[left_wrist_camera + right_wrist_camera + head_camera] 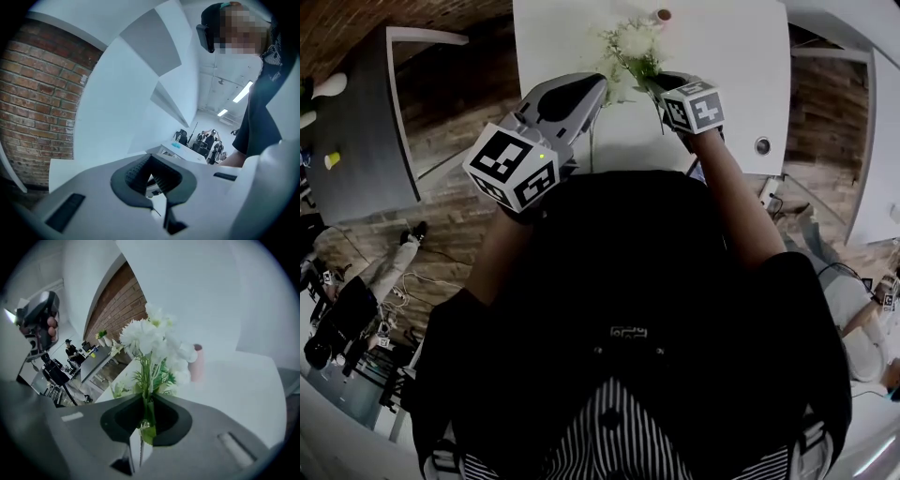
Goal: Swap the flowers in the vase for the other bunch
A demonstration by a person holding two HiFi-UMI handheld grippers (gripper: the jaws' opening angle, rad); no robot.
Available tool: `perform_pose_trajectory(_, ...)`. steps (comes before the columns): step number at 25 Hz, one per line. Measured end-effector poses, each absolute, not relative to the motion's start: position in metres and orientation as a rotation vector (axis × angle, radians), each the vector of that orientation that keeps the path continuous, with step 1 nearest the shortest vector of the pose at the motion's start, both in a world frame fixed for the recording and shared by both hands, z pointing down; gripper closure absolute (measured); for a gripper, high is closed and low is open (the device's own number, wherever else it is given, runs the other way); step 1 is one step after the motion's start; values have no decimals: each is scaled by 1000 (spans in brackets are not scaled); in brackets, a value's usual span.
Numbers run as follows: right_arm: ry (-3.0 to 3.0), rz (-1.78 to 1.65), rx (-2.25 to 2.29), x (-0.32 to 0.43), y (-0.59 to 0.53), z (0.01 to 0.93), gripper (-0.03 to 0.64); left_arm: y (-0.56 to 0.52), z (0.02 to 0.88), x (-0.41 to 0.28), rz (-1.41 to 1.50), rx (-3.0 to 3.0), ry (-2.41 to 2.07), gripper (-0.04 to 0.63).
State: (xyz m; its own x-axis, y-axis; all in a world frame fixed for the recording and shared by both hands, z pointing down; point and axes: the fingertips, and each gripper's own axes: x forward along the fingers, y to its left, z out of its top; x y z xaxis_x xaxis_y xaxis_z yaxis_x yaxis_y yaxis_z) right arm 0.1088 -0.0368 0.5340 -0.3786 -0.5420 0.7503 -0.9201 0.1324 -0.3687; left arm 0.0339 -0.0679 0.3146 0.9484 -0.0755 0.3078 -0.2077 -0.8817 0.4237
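Observation:
A bunch of white flowers with green leaves (634, 45) hangs above the white table (741, 56), its stems pinched in my right gripper (656, 84). In the right gripper view the green stems (148, 414) run straight between the jaws of the right gripper (146, 401), and the blooms (146, 339) stand above them. A small pink vase (198, 363) stands on the table behind them, blurred. A second pale bunch (116, 389) lies low on the table to the left. My left gripper (592, 92) is held up beside the flowers. The left gripper (151, 165) has its jaws together with nothing between them.
A grey table (356, 122) stands to the left over the wooden floor. There is a round socket (762, 145) in the white table's right side. People and desks stand far off (70, 352). A brick wall (37, 93) is behind.

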Motion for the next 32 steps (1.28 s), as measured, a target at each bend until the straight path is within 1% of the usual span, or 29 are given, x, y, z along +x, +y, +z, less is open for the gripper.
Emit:
perform_pose_trajectory(5,-2140,980,1559,132,-55,471,574,-71,311,30,379,2644,-238,589)
perform_pose_trajectory(11,-2302,638,1759,171,-86,383,574,-71,303,31,376,2656,-255,589)
perform_pose_trajectory(15,-2351,473,1863,195,-101,345,572,-73,300,34,369,2660,-253,589)
perform_pose_trajectory(21,-2387,388,1902,211,-124,326,572,-83,301,34,374,2661,-272,589)
perform_pose_trajectory(32,-2329,377,1968,232,-153,348,572,-103,323,45,414,2606,-284,589)
